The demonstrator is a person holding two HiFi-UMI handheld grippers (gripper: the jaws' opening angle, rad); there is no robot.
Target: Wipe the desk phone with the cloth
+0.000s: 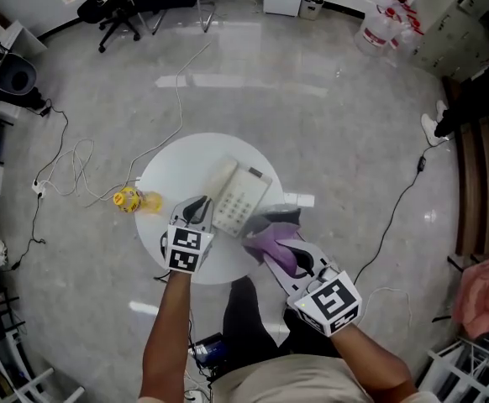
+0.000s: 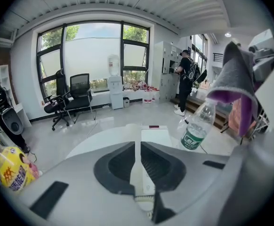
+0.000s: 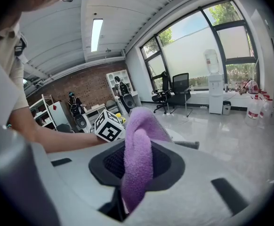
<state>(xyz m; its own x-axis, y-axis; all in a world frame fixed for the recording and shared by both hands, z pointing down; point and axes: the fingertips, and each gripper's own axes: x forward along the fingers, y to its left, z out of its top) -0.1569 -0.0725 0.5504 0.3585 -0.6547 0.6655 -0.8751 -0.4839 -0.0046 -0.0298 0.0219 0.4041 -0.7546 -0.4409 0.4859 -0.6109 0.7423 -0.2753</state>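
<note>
The white desk phone (image 1: pixel 243 196) lies on the round white table (image 1: pixel 173 175), its handset on its left side. My left gripper (image 1: pixel 198 211) hovers at the phone's near left edge, jaws shut with nothing in them (image 2: pixel 138 149); the phone (image 2: pixel 155 136) lies straight ahead of it. My right gripper (image 1: pixel 293 257) is at the table's near right edge, shut on a purple and grey cloth (image 1: pixel 270 232) that bunches out over the phone's near right corner. In the right gripper view the purple cloth (image 3: pixel 138 157) fills the gap between the jaws.
A clear water bottle (image 2: pixel 196 126) with a green label stands just right of the phone (image 1: pixel 299 199). A yellow bottle (image 1: pixel 130 199) sits at the table's left edge. Cables trail over the floor to the left. Office chairs (image 1: pixel 118 7) stand far back.
</note>
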